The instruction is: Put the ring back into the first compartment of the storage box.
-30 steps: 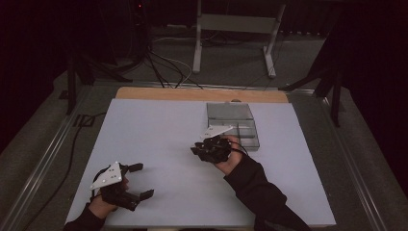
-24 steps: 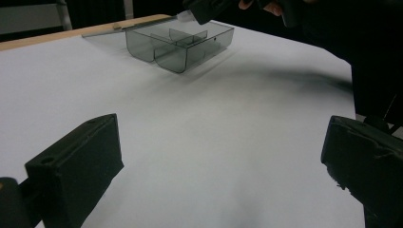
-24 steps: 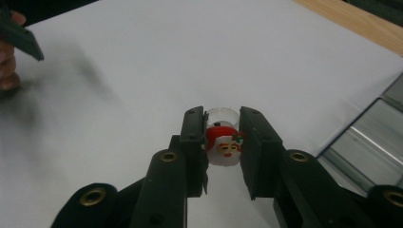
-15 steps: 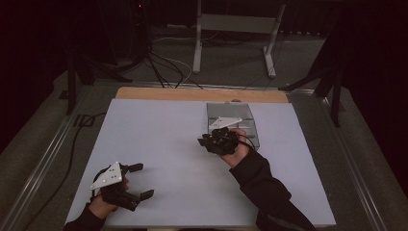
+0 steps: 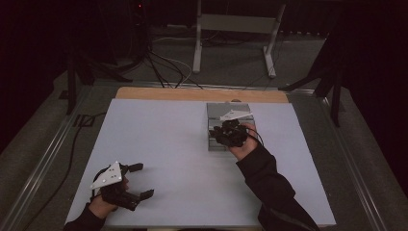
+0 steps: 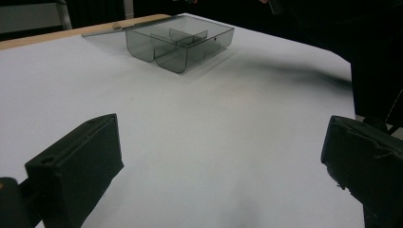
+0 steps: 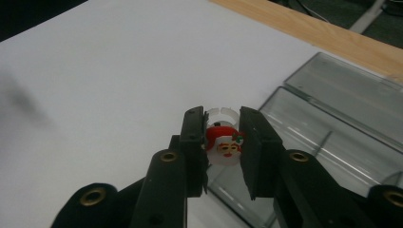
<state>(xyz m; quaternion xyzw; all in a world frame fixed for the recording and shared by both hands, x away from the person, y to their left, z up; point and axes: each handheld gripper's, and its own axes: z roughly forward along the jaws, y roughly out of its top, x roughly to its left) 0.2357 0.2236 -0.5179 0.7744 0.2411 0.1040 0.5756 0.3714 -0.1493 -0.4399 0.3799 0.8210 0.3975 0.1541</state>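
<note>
Right hand-held gripper (image 7: 223, 142), jaws pinching a small Santa ring (image 7: 222, 142) by its red-and-white face, its white band pointing away. The ring hangs above the near left edge of a clear compartment box (image 7: 332, 142), which sits on the far right part of the white surface (image 5: 168, 144), lid open toward the wooden far edge. Left hand-held gripper (image 5: 137, 180), near left, rests low with jaws spread wide and nothing between them.
</note>
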